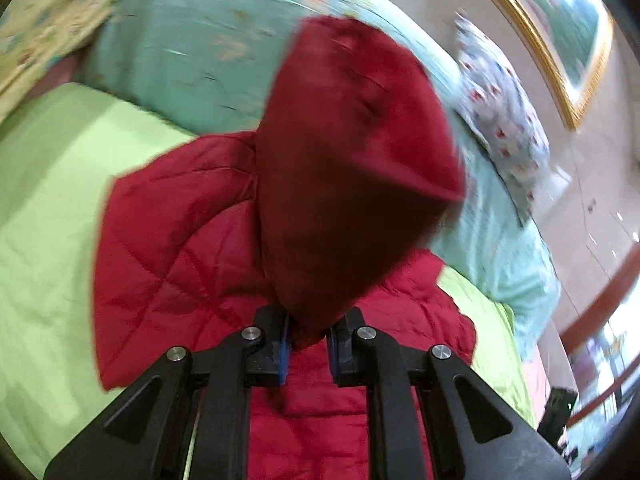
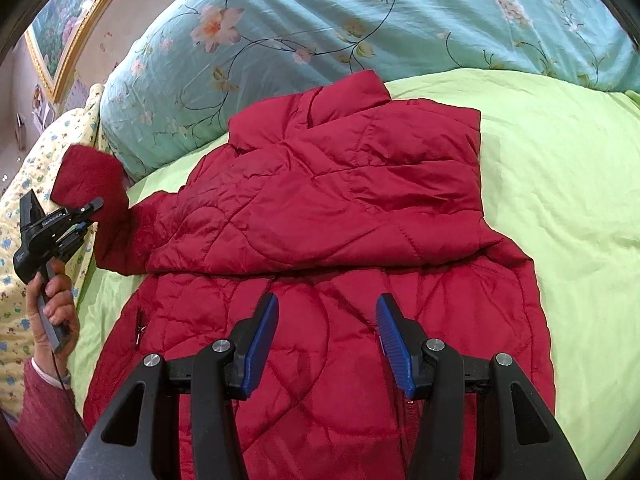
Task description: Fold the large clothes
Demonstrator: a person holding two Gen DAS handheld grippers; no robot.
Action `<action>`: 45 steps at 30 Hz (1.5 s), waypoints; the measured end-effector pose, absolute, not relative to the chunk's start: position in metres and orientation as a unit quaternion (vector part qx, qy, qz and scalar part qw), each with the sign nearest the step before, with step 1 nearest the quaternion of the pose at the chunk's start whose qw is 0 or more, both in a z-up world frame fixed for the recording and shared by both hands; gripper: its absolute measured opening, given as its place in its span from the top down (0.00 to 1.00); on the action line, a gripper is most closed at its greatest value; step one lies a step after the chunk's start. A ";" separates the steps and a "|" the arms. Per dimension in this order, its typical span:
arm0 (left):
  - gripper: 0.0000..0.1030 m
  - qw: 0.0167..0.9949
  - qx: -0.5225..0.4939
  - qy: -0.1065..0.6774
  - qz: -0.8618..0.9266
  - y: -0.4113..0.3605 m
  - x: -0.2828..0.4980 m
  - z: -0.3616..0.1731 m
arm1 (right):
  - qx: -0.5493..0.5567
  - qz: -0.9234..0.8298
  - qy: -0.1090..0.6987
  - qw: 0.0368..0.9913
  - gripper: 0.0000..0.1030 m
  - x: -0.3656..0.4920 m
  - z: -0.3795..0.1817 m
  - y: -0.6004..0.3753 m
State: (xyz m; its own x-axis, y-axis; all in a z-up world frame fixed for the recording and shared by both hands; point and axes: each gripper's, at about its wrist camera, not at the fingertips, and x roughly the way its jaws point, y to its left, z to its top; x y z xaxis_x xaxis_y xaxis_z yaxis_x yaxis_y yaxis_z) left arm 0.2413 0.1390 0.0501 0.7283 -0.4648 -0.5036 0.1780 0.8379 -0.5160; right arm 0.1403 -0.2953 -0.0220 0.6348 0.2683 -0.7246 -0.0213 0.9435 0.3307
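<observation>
A red quilted jacket (image 2: 320, 240) lies spread on a bed, on a lime-green cover (image 2: 560, 200), with its collar toward a big teal floral duvet (image 2: 360, 20) bunched at the far side of the jacket. One sleeve is already folded across the jacket's body.

The left tongs (image 1: 308, 340) are clenched on the cuff of the other sleeve (image 1: 352, 160), and the dark red cloth hangs bunched and lifted in front of their camera, above the jacket's body. From the right-wrist view these same tongs (image 2: 86, 216) sit off the jacket's left edge, held by a hand (image 2: 56, 300) in a red sleeve, with the sleeve cuff (image 2: 88, 176) raised clear of the bed.

The right tongs (image 2: 326, 336) are released, their blue pads (image 2: 260, 344) apart with nothing between them, hovering over the jacket's lower front panel. A yellow printed blanket (image 2: 24, 208) lies beyond the jacket's left edge, and a gold-framed picture (image 2: 60, 40) hangs on the wall past the duvet.
</observation>
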 end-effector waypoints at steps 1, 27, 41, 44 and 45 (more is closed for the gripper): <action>0.88 0.902 -0.213 0.326 -0.189 0.125 0.241 0.051 | 0.149 0.081 0.419 0.892 0.49 0.140 -0.022 -0.296; 0.88 0.862 -0.048 0.405 -0.302 -0.106 0.232 -0.004 | 0.267 0.101 0.389 0.876 0.32 0.165 -0.014 -0.348; 0.88 0.863 0.008 0.413 -0.289 -0.128 0.223 -0.023 | 0.366 0.170 0.405 0.821 0.23 0.237 -0.035 -0.338; 0.83 0.858 0.001 0.421 -0.294 -0.123 0.223 -0.024 | 0.355 0.155 0.419 0.821 0.85 0.246 -0.038 -0.335; 0.81 0.855 -0.005 0.425 -0.299 -0.121 0.223 -0.024 | 0.356 0.149 0.421 0.821 0.87 0.246 -0.039 -0.337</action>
